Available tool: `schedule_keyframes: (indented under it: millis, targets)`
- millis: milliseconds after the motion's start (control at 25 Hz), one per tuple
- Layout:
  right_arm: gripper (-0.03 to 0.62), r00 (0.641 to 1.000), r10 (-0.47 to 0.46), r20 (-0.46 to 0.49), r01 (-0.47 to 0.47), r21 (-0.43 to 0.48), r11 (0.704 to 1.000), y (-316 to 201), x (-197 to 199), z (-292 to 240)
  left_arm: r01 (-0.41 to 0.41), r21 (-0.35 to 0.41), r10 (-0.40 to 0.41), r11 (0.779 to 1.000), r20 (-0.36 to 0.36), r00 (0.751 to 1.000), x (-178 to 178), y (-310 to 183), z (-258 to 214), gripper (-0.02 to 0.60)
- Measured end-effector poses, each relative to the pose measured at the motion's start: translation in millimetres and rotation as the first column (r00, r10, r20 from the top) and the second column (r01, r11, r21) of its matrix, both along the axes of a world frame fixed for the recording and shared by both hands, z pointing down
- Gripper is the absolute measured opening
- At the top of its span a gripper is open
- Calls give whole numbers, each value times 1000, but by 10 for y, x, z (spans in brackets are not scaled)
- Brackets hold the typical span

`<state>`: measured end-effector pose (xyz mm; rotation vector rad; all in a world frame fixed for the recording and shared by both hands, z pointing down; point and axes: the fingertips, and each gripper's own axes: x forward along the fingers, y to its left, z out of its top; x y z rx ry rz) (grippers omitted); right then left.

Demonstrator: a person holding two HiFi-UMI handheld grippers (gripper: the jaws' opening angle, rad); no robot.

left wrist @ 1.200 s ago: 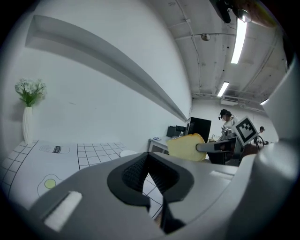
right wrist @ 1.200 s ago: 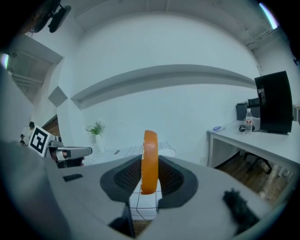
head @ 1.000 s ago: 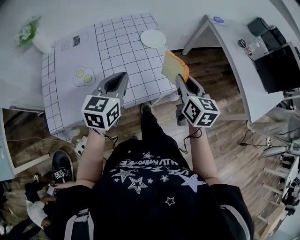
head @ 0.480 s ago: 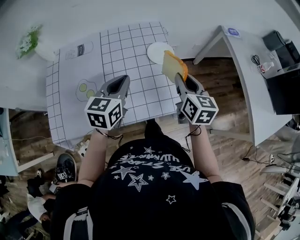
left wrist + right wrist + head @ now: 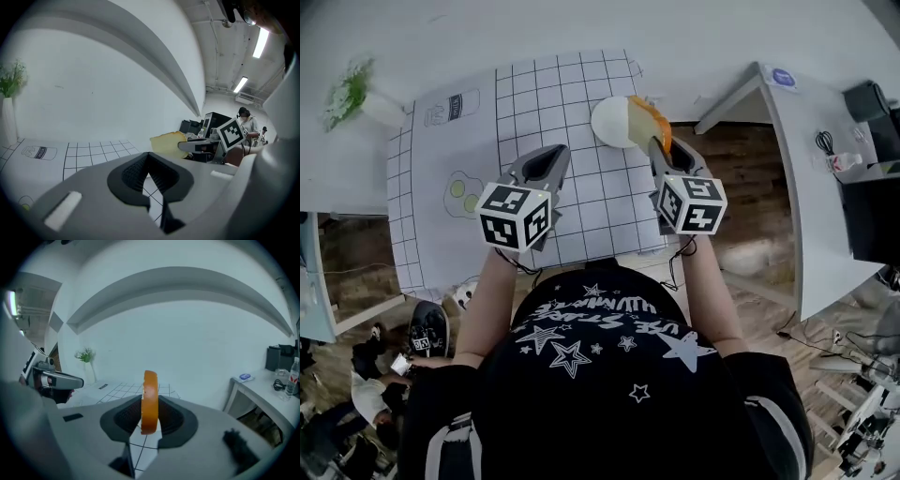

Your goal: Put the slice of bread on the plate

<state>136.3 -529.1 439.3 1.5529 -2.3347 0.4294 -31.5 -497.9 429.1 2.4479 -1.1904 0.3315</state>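
Two tables take up most of the scene. The larger one is covered by a white gridded cloth point(image 5: 581, 94), and a plain white side table point(image 5: 797, 187) stands to its right over a wooden floor point(image 5: 741, 234). Below them in the head view is the person's black star-printed shirt point(image 5: 600, 375), with both forearms reaching forward over the near edge of the cloth.

Each hand carries a grey gripper with a marker cube on it. The left gripper point(image 5: 555, 150) hovers over the middle of the cloth. Its pads are pressed together at the tips and nothing lies between them. The right gripper point(image 5: 659, 142) is clenched on the slice of bread point(image 5: 642, 120), gripping it by its lower edge. The slice stands upright, and the right gripper view shows it edge-on, with its orange crust between the two dark pads.

The round white plate point(image 5: 602, 120) sits on the far right part of the cloth. From above, the bread overlaps the plate's right rim, but I cannot tell whether the two are touching.

Well apart, at the far left, a small green plant in a white vase point(image 5: 352, 94) stands just beyond the cloth. A fried egg print point(image 5: 464, 192) marks the cloth to the left of the left gripper.
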Motion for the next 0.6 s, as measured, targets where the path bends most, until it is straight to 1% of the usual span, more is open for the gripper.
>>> schedule_keyframes:
  millis: [80, 160, 240, 320, 360, 440, 520, 600]
  targets:
    - [98, 999, -20, -38, 20, 0, 1000, -132, -7, 56, 6, -11, -6, 1000, 13, 1000, 16, -77, 45, 9]
    - [98, 992, -54, -111, 55, 6, 998, -257, -33, 111, 14, -17, -13, 1000, 28, 1000, 22, -161, 84, 9]
    - [98, 976, -97, -196, 102, 18, 995, -363, -77, 168, 23, -21, -23, 1000, 41, 999, 26, -243, 122, 9]
    - [98, 945, -134, -297, 153, 44, 987, -454, -121, 222, 35, -26, -34, 999, 49, 998, 24, -307, 161, 9]
    - [98, 922, -149, -358, 182, 60, 981, -496, -141, 248, 41, -29, -39, 999, 52, 998, 18, -332, 179, 9]
    - [98, 855, -184, -485, 258, 90, 962, -575, -205, 310, 51, -34, -49, 998, 50, 998, -3, -376, 205, 9]
    - [98, 771, -219, -598, 345, 104, 933, -637, -292, 410, 62, -35, -60, 997, 42, 997, -26, -419, 214, 9]
    - [98, 670, -235, -704, 423, 102, 900, -681, -354, 529, 74, -38, -72, 997, 41, 997, -37, -458, 228, 9]
